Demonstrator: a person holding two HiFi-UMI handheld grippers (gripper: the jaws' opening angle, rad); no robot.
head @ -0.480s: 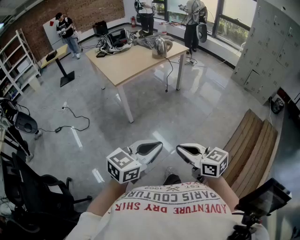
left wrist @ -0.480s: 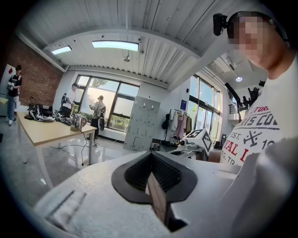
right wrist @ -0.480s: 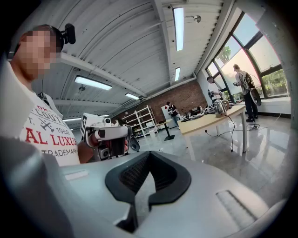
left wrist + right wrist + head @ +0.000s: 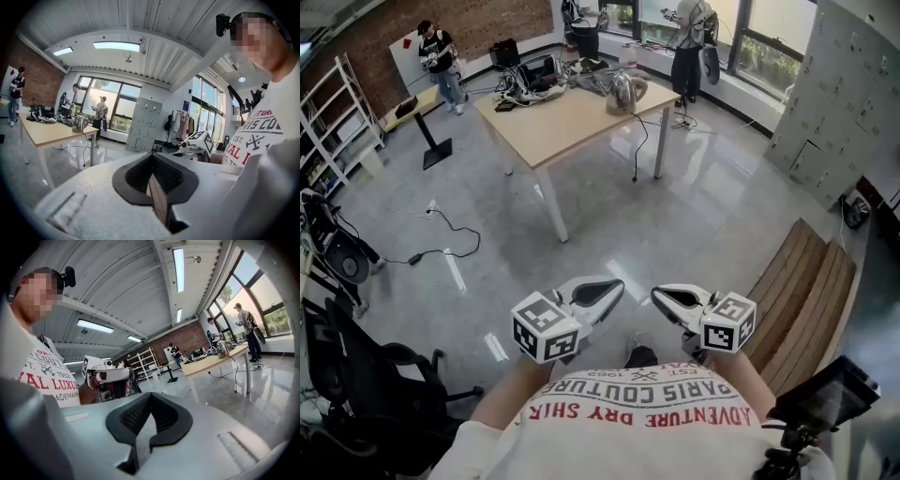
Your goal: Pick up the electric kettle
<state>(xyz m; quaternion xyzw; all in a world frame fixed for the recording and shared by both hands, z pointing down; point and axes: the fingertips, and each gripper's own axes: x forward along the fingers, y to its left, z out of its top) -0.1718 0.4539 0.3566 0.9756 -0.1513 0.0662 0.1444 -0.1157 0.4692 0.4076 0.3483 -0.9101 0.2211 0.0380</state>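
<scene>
The steel electric kettle (image 4: 624, 91) stands on the far right part of a beige table (image 4: 553, 127), well ahead of me across the floor; its cord hangs off the table edge. My left gripper (image 4: 607, 290) and right gripper (image 4: 666, 297) are held side by side close to my chest, far from the kettle, both shut with nothing between the jaws. In the left gripper view the kettle (image 4: 79, 123) is small at the left beyond the shut left gripper (image 4: 153, 177). The right gripper view shows the table (image 4: 220, 360) far right behind the shut right gripper (image 4: 149, 422).
Cables and gear (image 4: 530, 77) clutter the table's far end. Three people stand beyond it near the windows and the brick wall. A wooden bench (image 4: 806, 291) lies to my right; a black chair (image 4: 366, 384) and floor cables (image 4: 441, 244) to my left. Grey lockers (image 4: 844, 84) line the right wall.
The head view has drifted a little toward the table. Both grippers keep the same pose and stay shut.
</scene>
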